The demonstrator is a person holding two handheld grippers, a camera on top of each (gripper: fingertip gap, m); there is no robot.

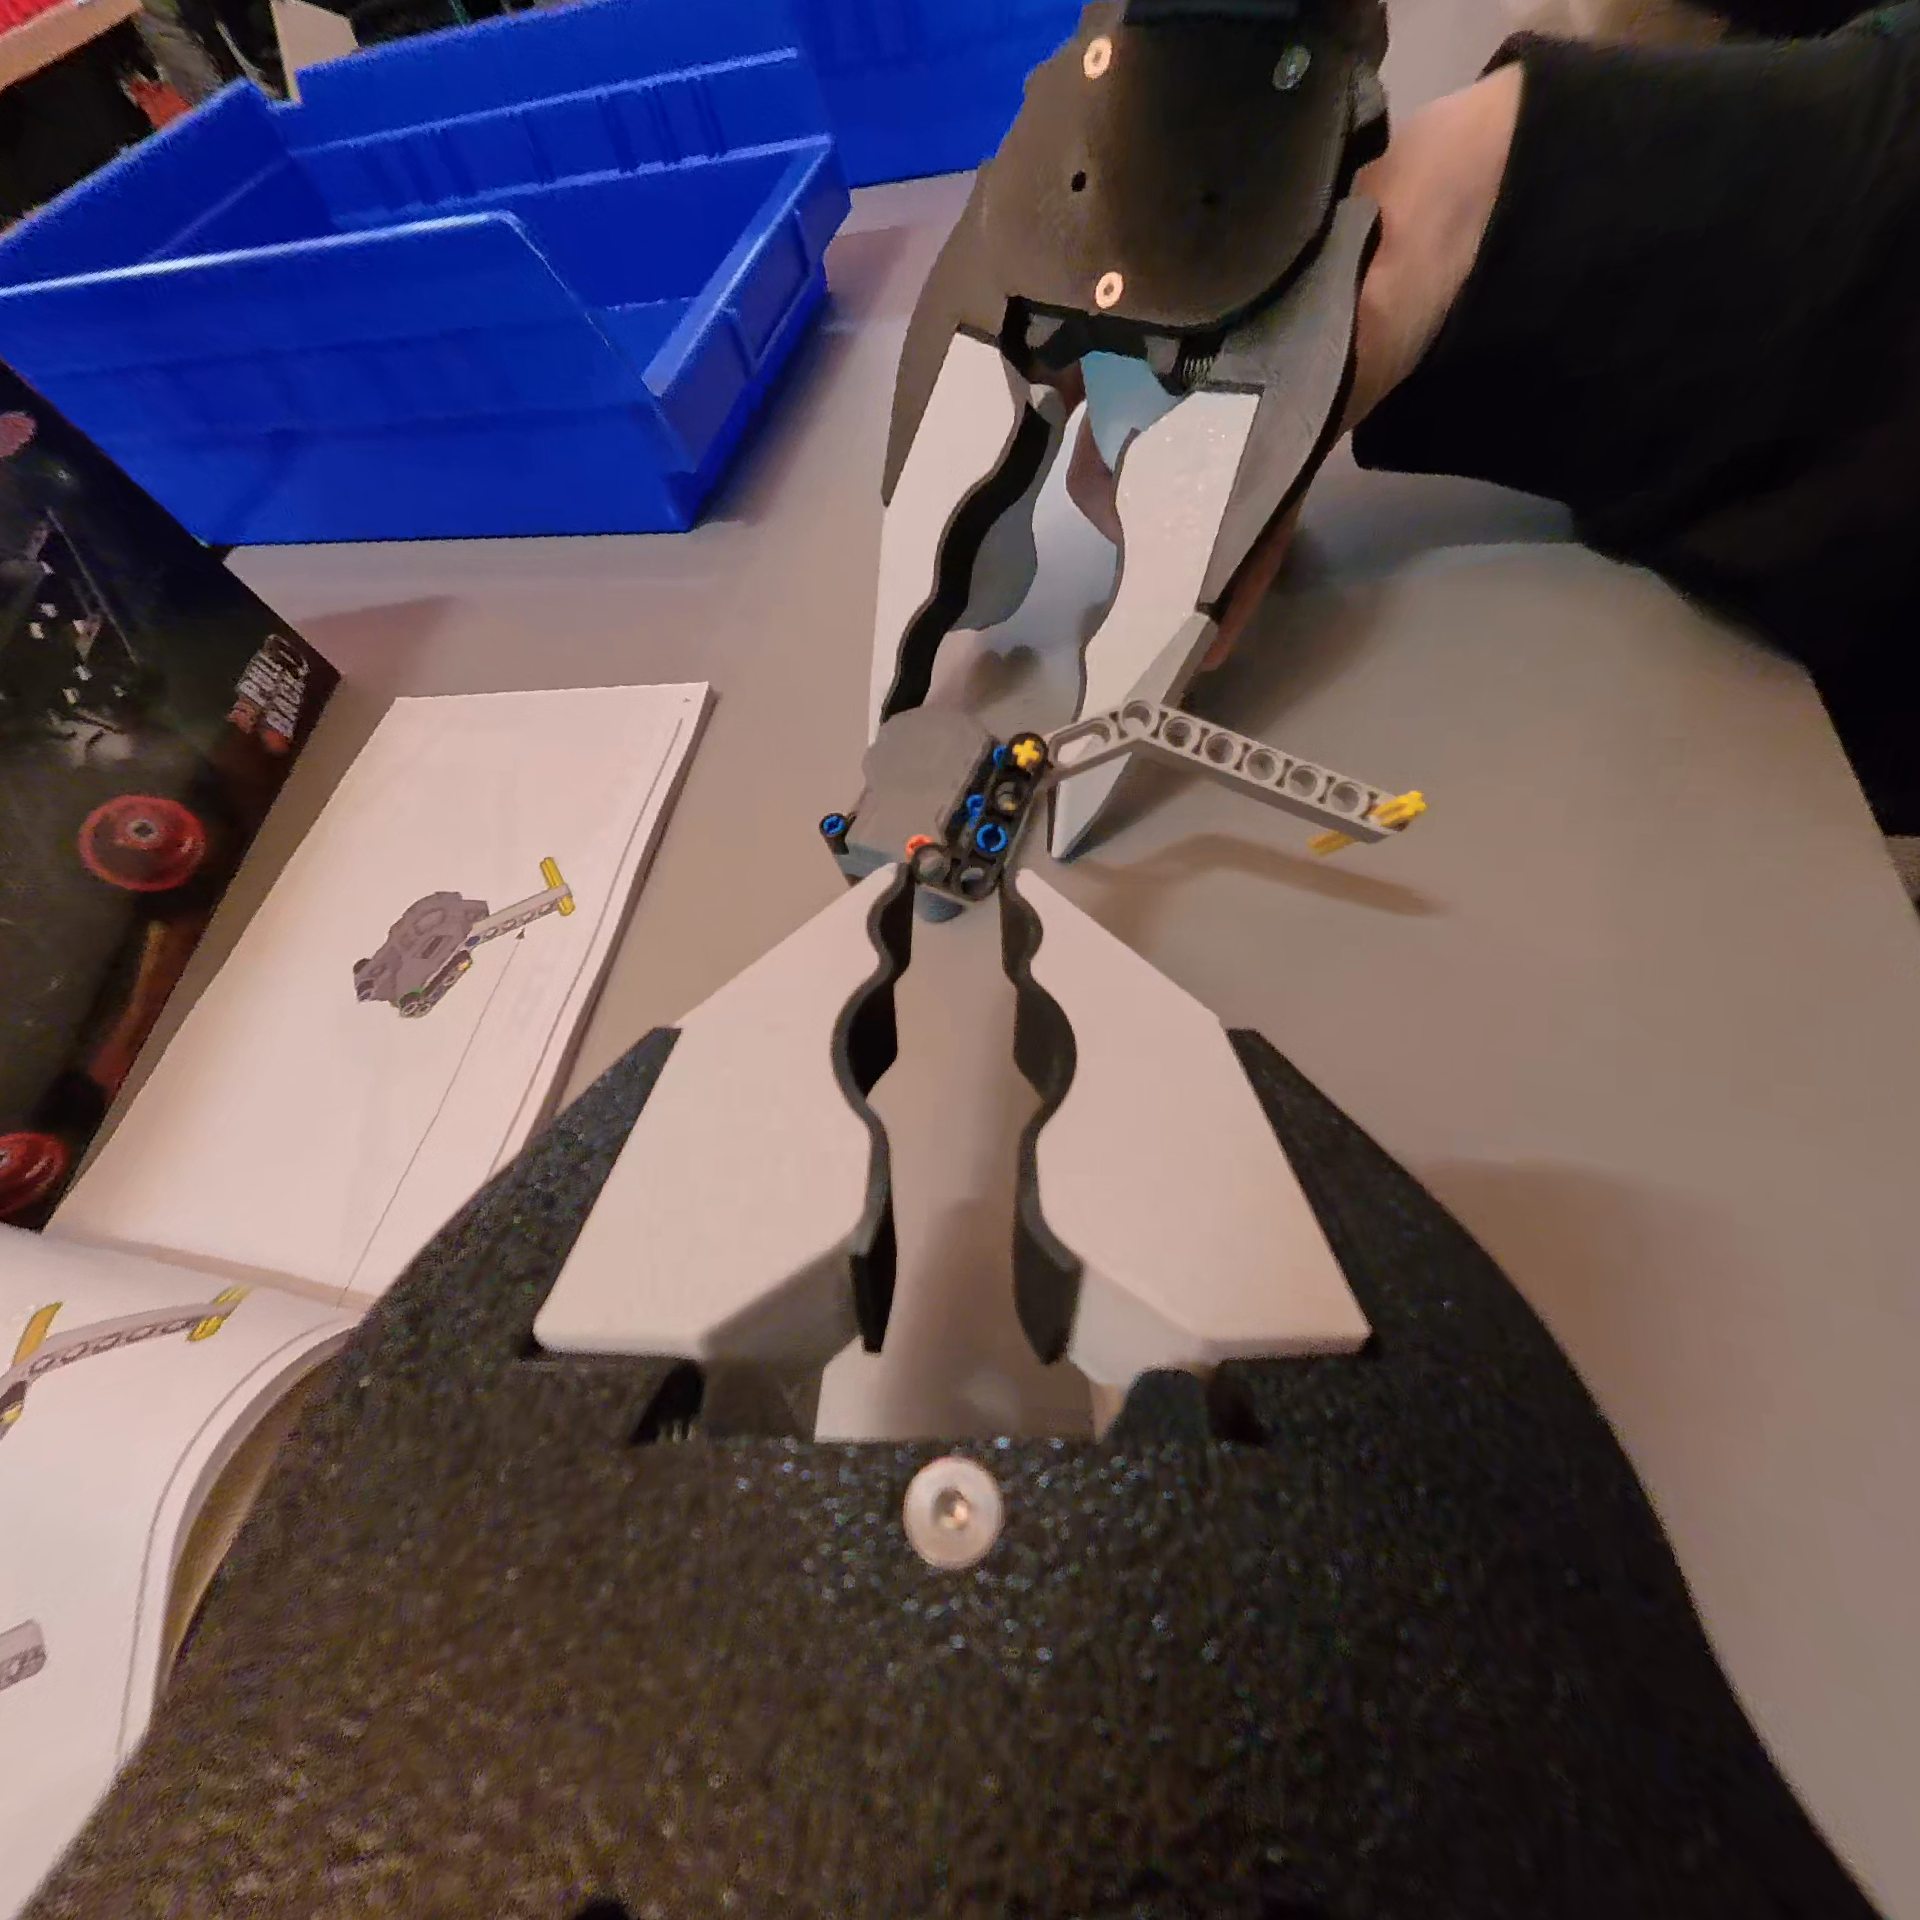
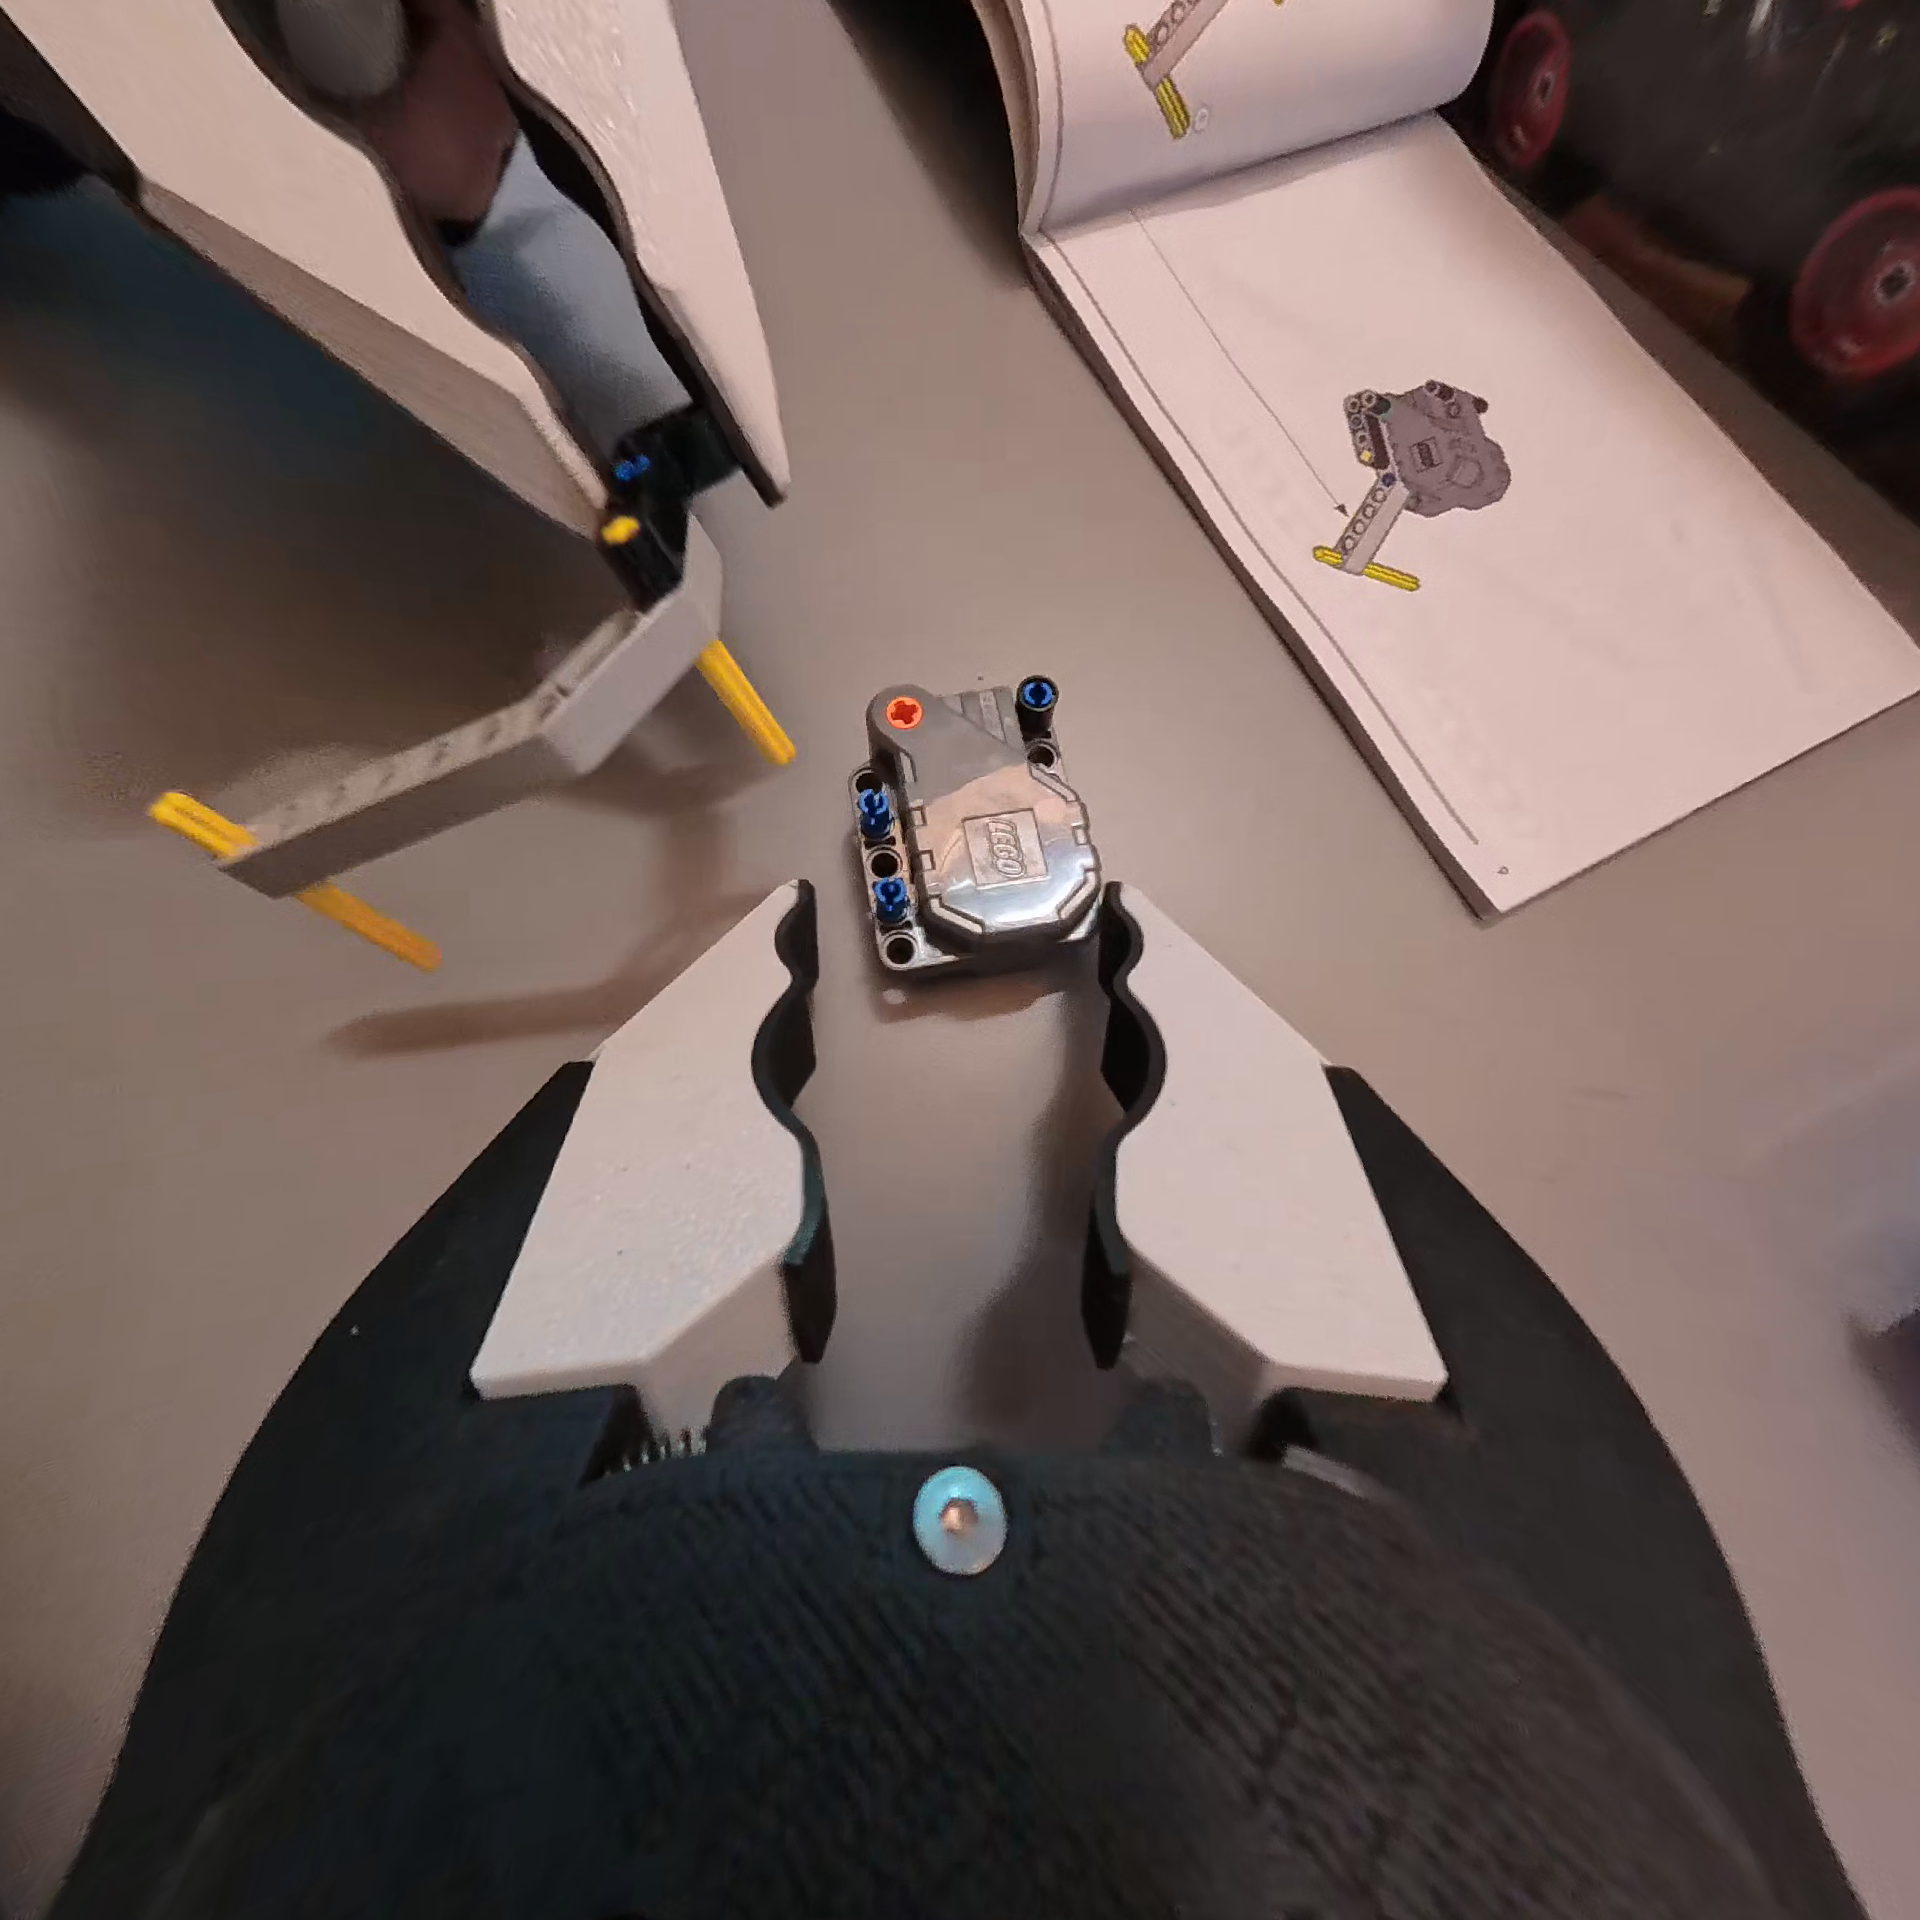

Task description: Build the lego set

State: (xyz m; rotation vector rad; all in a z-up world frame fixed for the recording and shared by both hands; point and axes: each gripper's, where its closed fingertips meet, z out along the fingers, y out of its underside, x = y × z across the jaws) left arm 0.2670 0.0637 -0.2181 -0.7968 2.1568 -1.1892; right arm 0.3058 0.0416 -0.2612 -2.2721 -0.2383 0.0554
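Note:
My left gripper [image 1: 956,878] is shut on a black beam [image 1: 982,821] with blue pins and a yellow axle. A grey angled liftarm [image 1: 1236,764] with a yellow axle [image 1: 1392,816] at its far end hangs from the beam, held above the table. A grey motor block [image 2: 977,831] with blue pins and an orange hub lies flat on the table. My right gripper [image 2: 956,894] is open, its tips on either side of the motor's near end. In the right wrist view the left gripper [image 2: 696,520] is at upper left with the liftarm [image 2: 468,758].
Blue bins [image 1: 416,312] stand at the back left. An open instruction booklet [image 1: 416,987] lies left of the work spot, and it also shows in the right wrist view [image 2: 1507,520]. The set's dark box [image 1: 125,779] lies beyond it. A black-sleeved arm [image 1: 1662,312] holds the right gripper. Spacing between my two grippers at the tips: around 7 cm.

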